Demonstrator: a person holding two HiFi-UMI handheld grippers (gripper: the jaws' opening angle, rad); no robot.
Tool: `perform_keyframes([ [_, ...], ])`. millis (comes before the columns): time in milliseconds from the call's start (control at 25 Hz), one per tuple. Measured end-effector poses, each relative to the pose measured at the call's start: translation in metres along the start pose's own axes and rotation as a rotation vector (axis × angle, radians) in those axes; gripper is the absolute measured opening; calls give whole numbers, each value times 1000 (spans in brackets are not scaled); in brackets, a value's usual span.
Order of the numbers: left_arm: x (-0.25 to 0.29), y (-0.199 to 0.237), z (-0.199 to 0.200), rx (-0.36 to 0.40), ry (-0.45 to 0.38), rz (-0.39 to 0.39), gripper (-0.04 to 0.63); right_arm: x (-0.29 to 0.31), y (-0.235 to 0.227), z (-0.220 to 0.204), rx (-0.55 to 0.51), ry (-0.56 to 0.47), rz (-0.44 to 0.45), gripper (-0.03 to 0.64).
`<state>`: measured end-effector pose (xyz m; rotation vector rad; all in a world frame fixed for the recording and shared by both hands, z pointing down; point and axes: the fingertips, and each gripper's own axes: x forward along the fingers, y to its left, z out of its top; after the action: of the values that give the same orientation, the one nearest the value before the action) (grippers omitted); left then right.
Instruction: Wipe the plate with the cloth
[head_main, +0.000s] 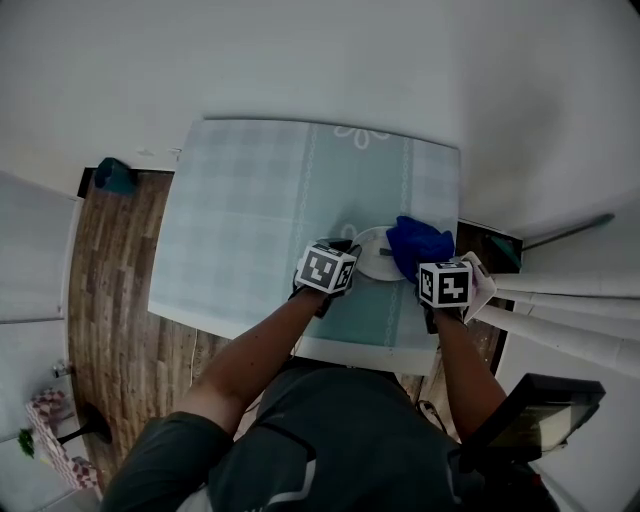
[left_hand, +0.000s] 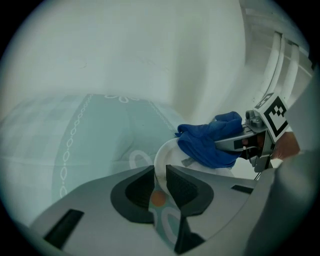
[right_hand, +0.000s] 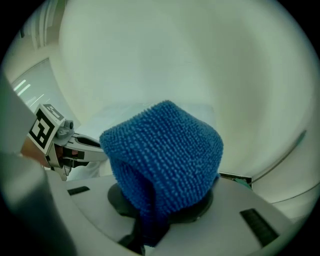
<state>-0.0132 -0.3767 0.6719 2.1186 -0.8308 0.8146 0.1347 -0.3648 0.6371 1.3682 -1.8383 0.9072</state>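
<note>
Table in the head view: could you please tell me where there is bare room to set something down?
The tablecloth is bare across its far half and whole left side. The near right corner is crowded: the plate, the blue cloth, the left gripper and the right gripper meet there.

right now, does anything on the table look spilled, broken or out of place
Nothing stands out: no spill or damage shows. The left gripper has the white plate by its rim, and the right gripper holds the blue cloth bunched over the plate, as wiping would need.
</note>
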Motion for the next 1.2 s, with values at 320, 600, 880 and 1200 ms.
perform_keyframes([
  [320, -32, 12, 15, -18, -109, -4, 78, -24, 103, 43, -20, -128, 253, 87],
  [600, -47, 17, -1, -16, -80, 5, 78, 15, 154, 4, -126, -6, 280, 87],
  [880, -45, 11, 5, -5, -111, -12, 78, 7, 110, -5, -47, -4, 194, 87],
  [1200, -43, 2, 12, 24, -119, -2, 78, -14, 41, -18, 35, -30, 95, 87],
])
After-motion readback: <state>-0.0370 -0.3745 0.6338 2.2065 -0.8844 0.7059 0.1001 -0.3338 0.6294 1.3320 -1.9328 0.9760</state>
